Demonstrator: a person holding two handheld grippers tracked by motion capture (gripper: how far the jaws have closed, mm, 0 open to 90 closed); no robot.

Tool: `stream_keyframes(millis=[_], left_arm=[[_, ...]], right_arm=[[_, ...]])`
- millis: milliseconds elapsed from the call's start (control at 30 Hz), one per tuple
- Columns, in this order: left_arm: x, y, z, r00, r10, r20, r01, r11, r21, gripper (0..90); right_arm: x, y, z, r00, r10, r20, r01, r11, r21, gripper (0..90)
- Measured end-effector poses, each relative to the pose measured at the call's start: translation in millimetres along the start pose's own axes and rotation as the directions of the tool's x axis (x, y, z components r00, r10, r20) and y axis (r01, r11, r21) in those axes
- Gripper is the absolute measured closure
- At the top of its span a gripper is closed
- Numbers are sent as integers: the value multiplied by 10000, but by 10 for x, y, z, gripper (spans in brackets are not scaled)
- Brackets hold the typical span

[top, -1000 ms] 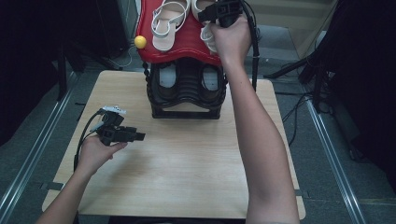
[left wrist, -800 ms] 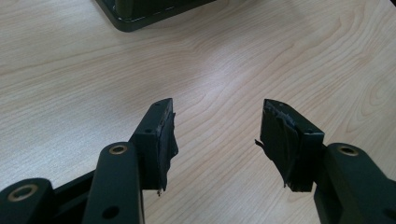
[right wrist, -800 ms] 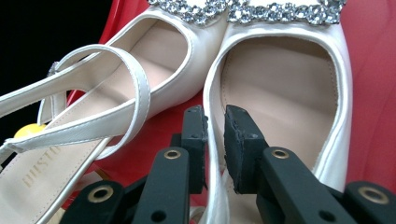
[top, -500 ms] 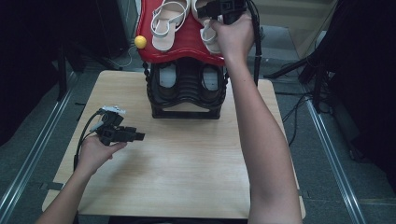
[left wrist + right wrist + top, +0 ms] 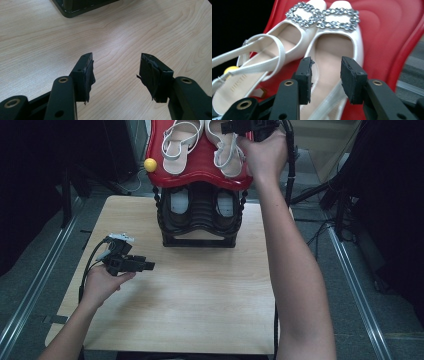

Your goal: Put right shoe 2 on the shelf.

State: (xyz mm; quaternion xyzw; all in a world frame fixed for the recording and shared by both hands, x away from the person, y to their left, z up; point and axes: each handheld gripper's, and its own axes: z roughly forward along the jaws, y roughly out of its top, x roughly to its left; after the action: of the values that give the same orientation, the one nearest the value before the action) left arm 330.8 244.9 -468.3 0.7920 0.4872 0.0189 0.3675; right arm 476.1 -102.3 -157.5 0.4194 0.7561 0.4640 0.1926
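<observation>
A pair of white slingback shoes with crystal buckles lies on the red top shelf (image 5: pixel 200 176) of a shoe rack. In the high view the left shoe (image 5: pixel 180 145) and the right shoe (image 5: pixel 226 151) lie side by side. My right gripper (image 5: pixel 231 127) hovers at the right shoe's far end. In the right gripper view this gripper (image 5: pixel 325 80) is open over the right shoe's insole (image 5: pixel 332 52), its left jaw above the shoe's inner rim, with the other shoe (image 5: pixel 287 42) beside it. My left gripper (image 5: pixel 149 266) rests low over the table, open and holding nothing (image 5: pixel 115 75).
The rack's black lower tier (image 5: pixel 200 232) holds a pair of dark shoes (image 5: pixel 180 202) and stands at the wooden table's (image 5: pixel 190 310) far edge. A yellow ball (image 5: pixel 150 165) sticks out at the red shelf's left. Dark floor and metal rails flank the table.
My right hand has shifted slightly farther along the red shelf over the right shoe. The left hand and its gripper have stayed put.
</observation>
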Motion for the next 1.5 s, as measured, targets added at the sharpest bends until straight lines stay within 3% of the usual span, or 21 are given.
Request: stream_keyframes(millis=[433, 1267, 1500], left_arm=[[1, 1, 3, 10000, -24, -25, 24, 10000, -22, 453], [1, -1, 7, 10000, -45, -26, 45, 10000, -50, 454], [-1, -2, 4, 10000, -8, -36, 8, 10000, -56, 454]], right_arm=[[-278, -200, -188, 9999, 112, -72, -113, 9997, -234, 584], [-762, -634, -425, 9964, 485, 688, -485, 9988, -21, 584], [-867, -829, -431, 9957, 622, 681, -628, 9980, 67, 579]])
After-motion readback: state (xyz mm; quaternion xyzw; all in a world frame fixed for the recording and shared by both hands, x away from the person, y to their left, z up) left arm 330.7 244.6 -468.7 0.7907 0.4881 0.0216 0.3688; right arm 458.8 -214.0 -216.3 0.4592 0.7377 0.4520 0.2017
